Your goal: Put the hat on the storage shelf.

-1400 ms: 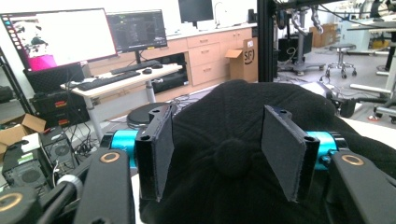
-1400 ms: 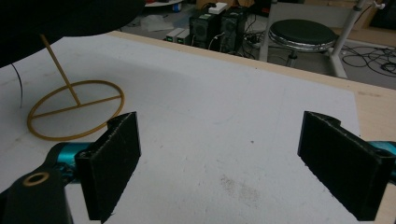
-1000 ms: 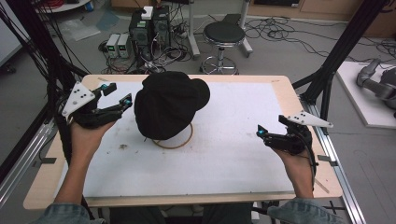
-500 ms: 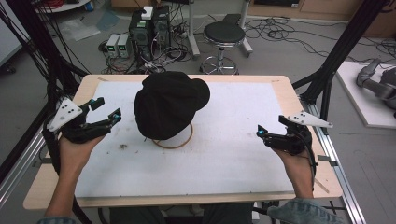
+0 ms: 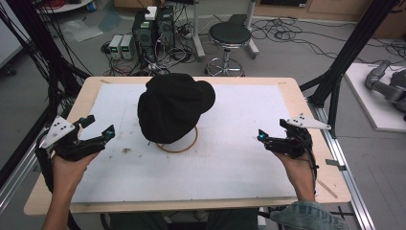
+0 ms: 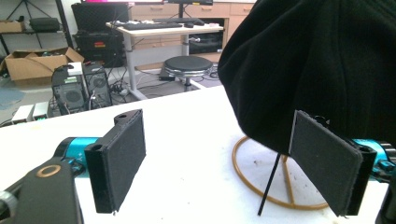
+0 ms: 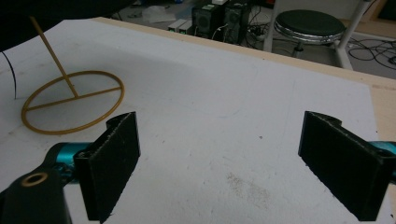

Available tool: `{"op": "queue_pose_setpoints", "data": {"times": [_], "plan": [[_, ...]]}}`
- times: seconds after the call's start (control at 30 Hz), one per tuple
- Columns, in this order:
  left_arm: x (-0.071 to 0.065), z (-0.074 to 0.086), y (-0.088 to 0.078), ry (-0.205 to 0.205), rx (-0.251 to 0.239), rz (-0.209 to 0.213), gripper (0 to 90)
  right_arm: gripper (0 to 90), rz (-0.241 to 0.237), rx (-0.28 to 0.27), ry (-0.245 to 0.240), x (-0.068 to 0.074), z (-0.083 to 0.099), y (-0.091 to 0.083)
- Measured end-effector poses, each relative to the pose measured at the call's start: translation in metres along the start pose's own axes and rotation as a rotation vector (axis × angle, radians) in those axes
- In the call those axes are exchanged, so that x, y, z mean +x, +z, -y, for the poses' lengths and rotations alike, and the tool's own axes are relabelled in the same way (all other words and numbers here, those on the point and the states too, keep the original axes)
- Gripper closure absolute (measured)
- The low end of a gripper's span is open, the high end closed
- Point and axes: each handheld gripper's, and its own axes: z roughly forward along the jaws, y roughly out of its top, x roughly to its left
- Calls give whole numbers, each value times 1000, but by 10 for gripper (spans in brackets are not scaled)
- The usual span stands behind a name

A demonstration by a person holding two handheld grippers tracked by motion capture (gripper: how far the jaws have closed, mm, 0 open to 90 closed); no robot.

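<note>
Item: black cap [image 5: 173,112], seated on gold wire stand [image 5: 184,143], table centre toward 12 o'clock. Appears placed; nothing gripped.
L gripper [image 5: 100,135]: jaws wide, empty, at cap's 8 o'clock, near, not touching.
R gripper [image 5: 262,137]: wide, empty, 4 o'clock, well apart.
Left, prob.: none or withdrawal.

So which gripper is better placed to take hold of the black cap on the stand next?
Left, probably. The left gripper is open and nearer the black cap, which hangs close beside its far jaw in its own view. The right gripper, also open, sits farther off across bare white mat.
</note>
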Motion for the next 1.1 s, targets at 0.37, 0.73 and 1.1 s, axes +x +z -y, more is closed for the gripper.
{"op": "queue_pose_setpoints", "data": {"times": [0.37, 0.73, 1.1], "plan": [[3, 15, -5, 2, 19, -5, 185, 122, -1, -7, 1, -4, 12, 11], [1, 27, -3, -8, 23, 5, 185, 122, 50, -14, 32, -15, 29, 19], [0, 30, -1, -6, 30, 9, 185, 122, 47, -11, 22, -16, 30, 21]]}}
